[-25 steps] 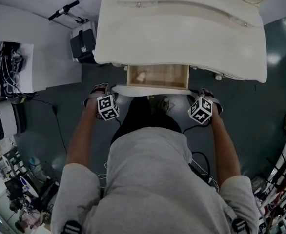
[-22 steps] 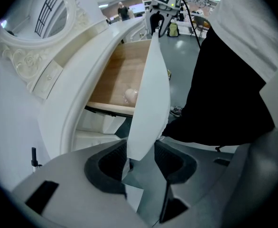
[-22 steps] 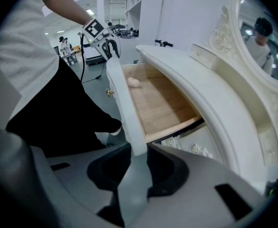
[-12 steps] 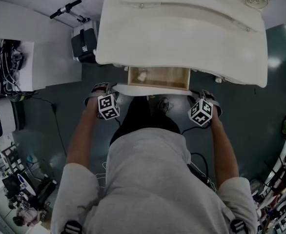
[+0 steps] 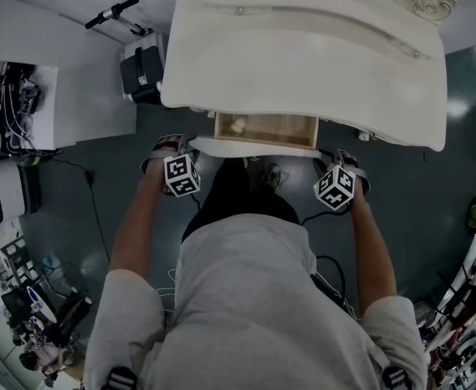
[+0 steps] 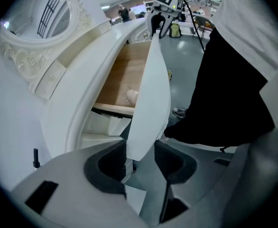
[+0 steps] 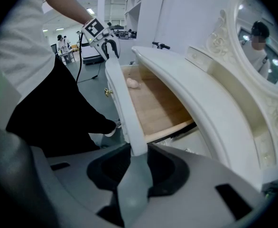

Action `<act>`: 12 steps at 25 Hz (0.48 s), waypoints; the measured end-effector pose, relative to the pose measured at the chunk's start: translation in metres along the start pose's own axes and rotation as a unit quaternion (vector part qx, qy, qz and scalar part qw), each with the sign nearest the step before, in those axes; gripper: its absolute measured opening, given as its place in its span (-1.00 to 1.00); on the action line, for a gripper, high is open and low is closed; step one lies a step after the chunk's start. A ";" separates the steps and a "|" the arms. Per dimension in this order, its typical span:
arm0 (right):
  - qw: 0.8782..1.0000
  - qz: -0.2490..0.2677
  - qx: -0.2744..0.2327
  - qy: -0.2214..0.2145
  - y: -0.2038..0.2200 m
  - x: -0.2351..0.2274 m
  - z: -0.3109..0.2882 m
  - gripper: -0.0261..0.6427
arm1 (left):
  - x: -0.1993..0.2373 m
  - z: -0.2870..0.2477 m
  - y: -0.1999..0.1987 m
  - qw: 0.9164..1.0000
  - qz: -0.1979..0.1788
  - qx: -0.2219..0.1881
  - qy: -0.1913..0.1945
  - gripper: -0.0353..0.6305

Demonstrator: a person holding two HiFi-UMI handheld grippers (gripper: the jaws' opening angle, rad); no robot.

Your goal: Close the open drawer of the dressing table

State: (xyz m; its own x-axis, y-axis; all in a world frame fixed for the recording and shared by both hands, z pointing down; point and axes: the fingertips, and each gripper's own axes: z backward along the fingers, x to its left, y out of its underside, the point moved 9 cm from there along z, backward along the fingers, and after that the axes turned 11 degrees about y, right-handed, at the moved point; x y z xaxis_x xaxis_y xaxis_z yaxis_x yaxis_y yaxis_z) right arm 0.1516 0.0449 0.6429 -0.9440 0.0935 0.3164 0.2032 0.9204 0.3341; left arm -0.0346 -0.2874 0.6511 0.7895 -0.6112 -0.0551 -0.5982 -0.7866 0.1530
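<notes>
At opposite ends of the drawer front (image 6: 153, 89), left tool (image 6: 140, 156) and right tool (image 7: 135, 158) pinch it.

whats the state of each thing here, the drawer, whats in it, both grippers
drawer: open, pulled part way out of the dressing table
drawer front: upright, gripped at both ends
small pale thing: lying loose in the drawer
left gripper: fingers shut on the drawer front's left end
right gripper: fingers shut on the drawer front's right end
</notes>
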 end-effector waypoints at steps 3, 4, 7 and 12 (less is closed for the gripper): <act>1.000 -0.001 0.001 0.000 -0.002 -0.002 -0.001 -0.58 | 0.002 0.000 0.001 1.000 0.000 -0.001 0.000 -0.33; 1.000 -0.001 0.001 -0.001 -0.003 -0.002 -0.002 -0.58 | 0.003 0.000 0.002 1.000 0.001 -0.001 0.001 -0.33; 1.000 -0.003 0.000 0.000 -0.003 -0.005 -0.004 -0.58 | 0.006 -0.001 0.001 1.000 0.001 -0.001 0.000 -0.33; 1.000 -0.003 0.000 0.004 -0.003 -0.010 -0.007 -0.58 | 0.012 -0.001 -0.001 1.000 0.001 0.000 -0.002 -0.33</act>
State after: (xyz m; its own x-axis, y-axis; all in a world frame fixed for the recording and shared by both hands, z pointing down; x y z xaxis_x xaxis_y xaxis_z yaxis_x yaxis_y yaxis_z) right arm 0.1621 0.0382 0.6445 -0.9431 0.0851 0.3214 0.1977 0.9207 0.3365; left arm -0.0248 -0.2937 0.6518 0.7879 -0.6129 -0.0586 -0.5998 -0.7856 0.1522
